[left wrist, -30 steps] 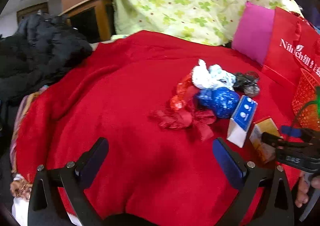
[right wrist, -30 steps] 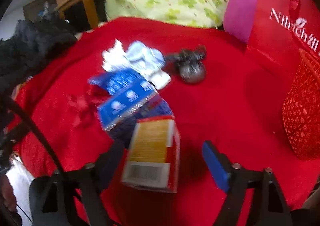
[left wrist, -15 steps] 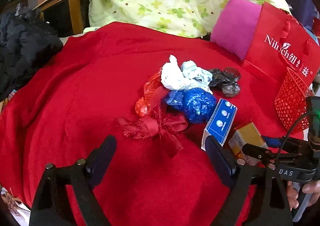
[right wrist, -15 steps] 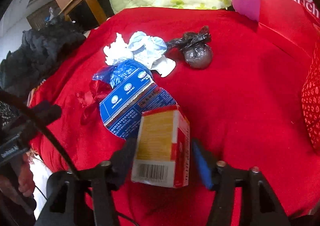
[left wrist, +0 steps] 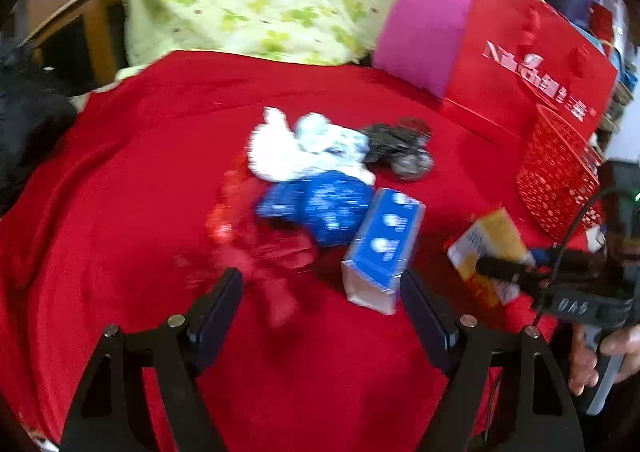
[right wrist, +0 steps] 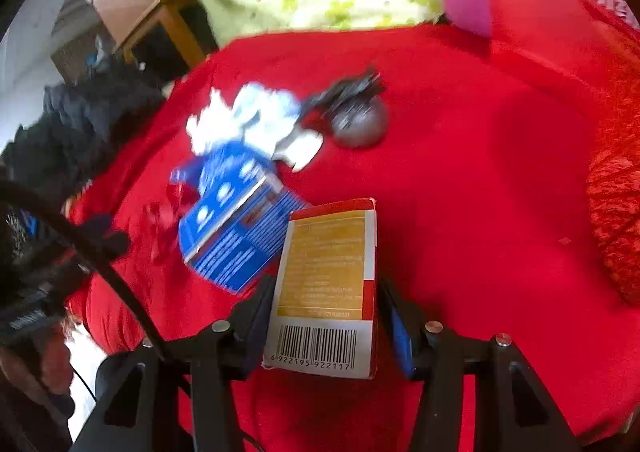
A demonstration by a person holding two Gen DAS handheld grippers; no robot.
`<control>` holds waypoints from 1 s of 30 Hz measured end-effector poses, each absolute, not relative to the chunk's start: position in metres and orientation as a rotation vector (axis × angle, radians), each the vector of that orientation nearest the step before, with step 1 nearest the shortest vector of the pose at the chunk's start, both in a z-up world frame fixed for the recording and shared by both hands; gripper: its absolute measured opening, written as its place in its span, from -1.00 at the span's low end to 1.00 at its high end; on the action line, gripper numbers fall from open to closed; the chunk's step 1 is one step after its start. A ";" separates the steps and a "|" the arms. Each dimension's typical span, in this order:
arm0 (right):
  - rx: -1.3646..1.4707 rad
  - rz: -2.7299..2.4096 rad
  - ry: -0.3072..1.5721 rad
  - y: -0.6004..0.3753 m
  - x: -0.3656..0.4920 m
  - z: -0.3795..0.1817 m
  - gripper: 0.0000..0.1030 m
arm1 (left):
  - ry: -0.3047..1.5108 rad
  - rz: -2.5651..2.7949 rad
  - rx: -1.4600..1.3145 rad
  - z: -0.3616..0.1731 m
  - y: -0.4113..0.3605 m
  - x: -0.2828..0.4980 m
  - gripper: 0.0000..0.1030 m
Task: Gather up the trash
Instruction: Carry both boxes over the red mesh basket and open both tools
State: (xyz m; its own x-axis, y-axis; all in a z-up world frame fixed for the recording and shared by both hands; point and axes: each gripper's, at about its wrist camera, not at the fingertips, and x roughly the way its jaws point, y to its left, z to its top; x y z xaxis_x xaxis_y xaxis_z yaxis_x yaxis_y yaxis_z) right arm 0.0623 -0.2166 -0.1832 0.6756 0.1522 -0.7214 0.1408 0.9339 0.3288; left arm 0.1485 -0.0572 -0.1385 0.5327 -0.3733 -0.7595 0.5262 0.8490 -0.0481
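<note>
The right gripper [right wrist: 326, 326] had its jaws closing on a yellow carton [right wrist: 326, 284], a flat-sided cardboard box with red edges and a white barcode panel at its near end; both pads sat against its long sides, though the picture left it unclear whether they pressed firmly. The carton's long axis ran away from the camera, barcode end nearest, its far end tipped slightly up. In the left wrist view the same carton [left wrist: 490, 248] showed at the right, tilted, in the black fingers.

The left gripper [left wrist: 320, 308] hung with jaws closing and nothing pressed between the pads; a red crinkled wrapper [left wrist: 264, 256] lay on the cloth between and just beyond them. Just beyond its right finger stood a blue carton [left wrist: 380, 248], rectangular, white-ended, its long axis running away and slightly right.

Farther off lay a blue foil wad [left wrist: 324, 208], crumpled white paper [left wrist: 300, 152] and a dark grey bag knotted round a ball shape [left wrist: 404, 152], bunched together. All rested on a soft red blanket [left wrist: 120, 192]. At the right edge stood a red perforated basket [left wrist: 556, 168], with a glossy red paper bag [left wrist: 520, 68] behind it.
</note>
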 end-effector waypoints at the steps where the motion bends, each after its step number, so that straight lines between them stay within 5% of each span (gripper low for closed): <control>1: 0.377 0.002 0.799 -0.223 0.057 -0.178 0.05 | 0.864 -0.553 0.196 -0.142 -0.066 0.151 0.58; 8: 0.357 -0.007 0.652 -0.247 0.032 -0.155 0.05 | 0.915 -0.592 0.209 -0.171 -0.107 0.167 0.56; 9: 0.357 -0.004 0.641 -0.248 0.029 -0.153 0.05 | 0.919 -0.590 0.208 -0.174 -0.110 0.167 0.49; 11: 0.364 0.006 0.614 -0.253 0.023 -0.148 0.05 | 0.941 -0.595 0.197 -0.179 -0.115 0.168 0.04; 12: 0.371 0.009 0.599 -0.254 0.020 -0.147 0.05 | 0.950 -0.593 0.196 -0.181 -0.118 0.168 0.01; 21: 0.386 0.043 0.421 -0.266 -0.014 -0.116 0.05 | 0.882 -0.554 0.231 -0.166 -0.135 0.139 -0.05; 30: 0.476 -0.070 0.208 -0.317 -0.063 -0.087 0.05 | 0.697 -0.681 0.216 -0.075 -0.182 0.096 -0.04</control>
State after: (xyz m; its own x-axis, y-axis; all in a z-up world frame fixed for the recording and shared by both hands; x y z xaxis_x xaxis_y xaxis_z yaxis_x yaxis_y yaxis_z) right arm -0.0634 -0.3166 -0.0866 0.9764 -0.0186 -0.2150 0.1153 0.8870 0.4472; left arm 0.0957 -0.1816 -0.0753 0.5635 -0.5037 -0.6547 0.6425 0.7654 -0.0359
